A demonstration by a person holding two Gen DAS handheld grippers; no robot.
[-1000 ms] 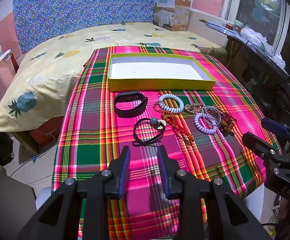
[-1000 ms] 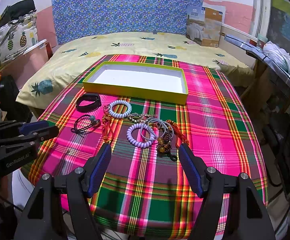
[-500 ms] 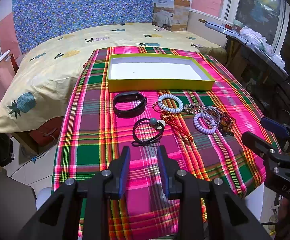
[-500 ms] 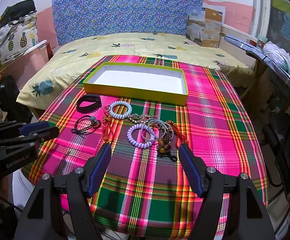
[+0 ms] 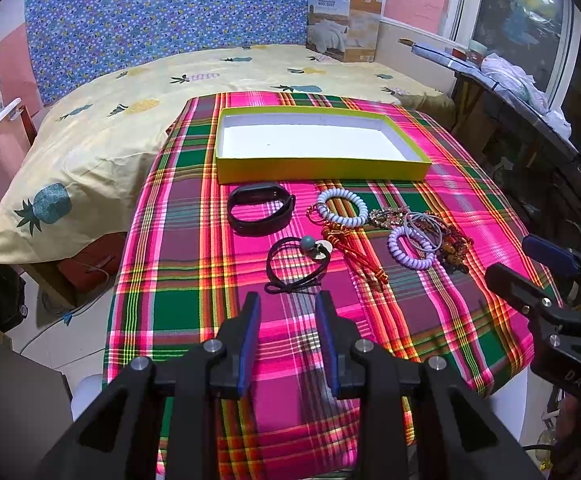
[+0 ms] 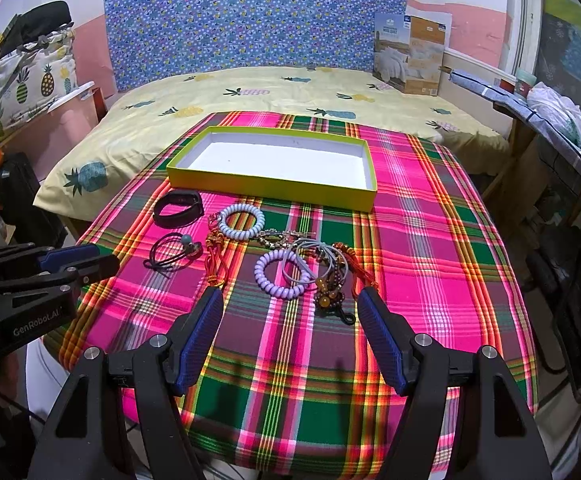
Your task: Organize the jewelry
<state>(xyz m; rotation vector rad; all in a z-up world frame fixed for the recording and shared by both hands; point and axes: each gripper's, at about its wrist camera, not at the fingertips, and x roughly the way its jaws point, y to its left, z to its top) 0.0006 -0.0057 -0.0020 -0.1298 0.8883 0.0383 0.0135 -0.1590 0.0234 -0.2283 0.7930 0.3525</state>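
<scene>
Nothing changes from a second ago: both views match the earlier ones, so the task has not started. The desk [image 6: 430, 240] under the plaid cloth carries everything. The yellow tray [image 6: 270, 186] sits at the far side, white inside and empty. All the jewelry lies loose on the cloth just in front of it. The black band [image 5: 260, 210] is at the left, with the black cord bracelet [image 5: 296, 266] nearer the camera. The pale coil bracelet [image 6: 240, 222] and lilac coil bracelet [image 6: 278, 276] lie to the right, beside a tangle of beads and grey rings [image 6: 322, 272]; I cannot separate single pieces in that heap. The left gripper [image 5: 288, 334] hovers short of the cord bracelet, its fingers narrowly apart with nothing between them. The right gripper [image 6: 290, 328] hovers near the lilac coil, its fingers wide and empty. My read: sorting into the tray is all still ahead.
</scene>
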